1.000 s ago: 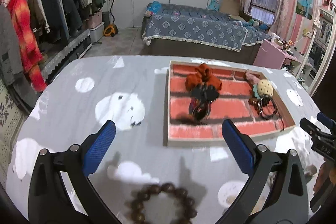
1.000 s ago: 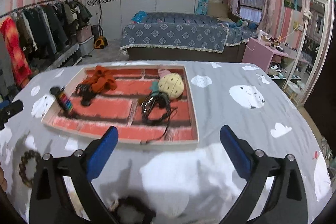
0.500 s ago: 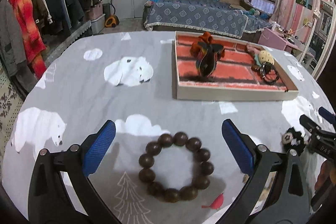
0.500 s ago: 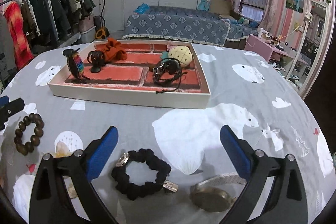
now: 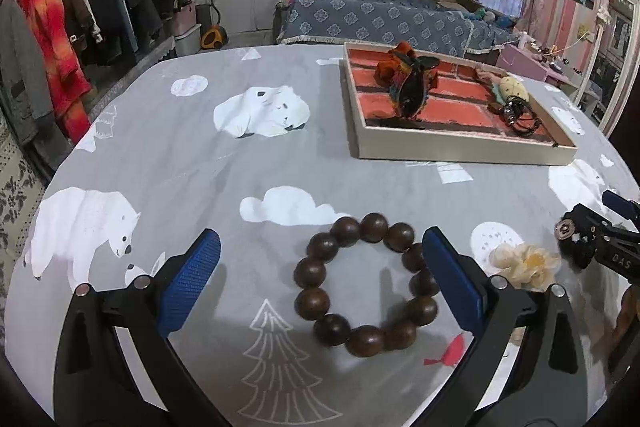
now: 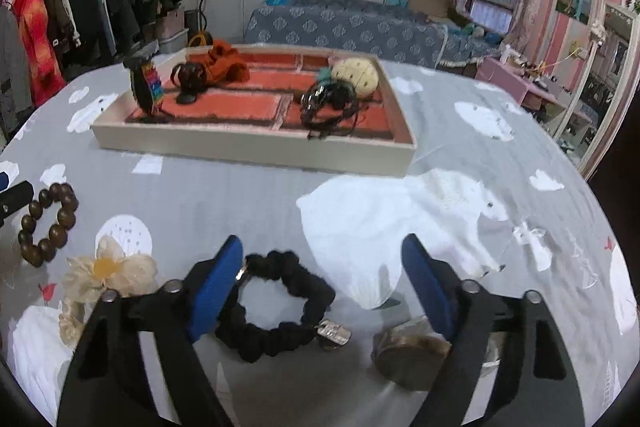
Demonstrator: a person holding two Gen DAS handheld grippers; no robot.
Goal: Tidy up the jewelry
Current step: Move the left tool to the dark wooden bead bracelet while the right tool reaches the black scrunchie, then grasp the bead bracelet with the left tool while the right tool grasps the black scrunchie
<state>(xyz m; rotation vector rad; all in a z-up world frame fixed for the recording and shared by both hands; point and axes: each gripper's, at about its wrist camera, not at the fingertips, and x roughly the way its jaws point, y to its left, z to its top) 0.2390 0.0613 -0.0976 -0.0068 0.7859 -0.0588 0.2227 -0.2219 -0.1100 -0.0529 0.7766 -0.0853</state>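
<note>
— Where the left tool [image 5: 320,263] gapes wide at the bottom of the frame, what sits there?
— Bead bracelet [image 5: 366,285], on the worktop [image 5: 192,155], against its right finger.
— And the right tool [image 6: 322,267]?
— Open too, over a black scrunchie [image 6: 280,307]. Tray [image 6: 256,151] lies beyond, upper centre.

Both grippers share one build — the left gripper [image 5: 320,279] and right gripper [image 6: 322,277] have matte black angular arms, silver round screws at the joints, and ribbed blue pads [image 5: 188,283]. The right gripper's black body carries white lettering — "DAS".
</note>
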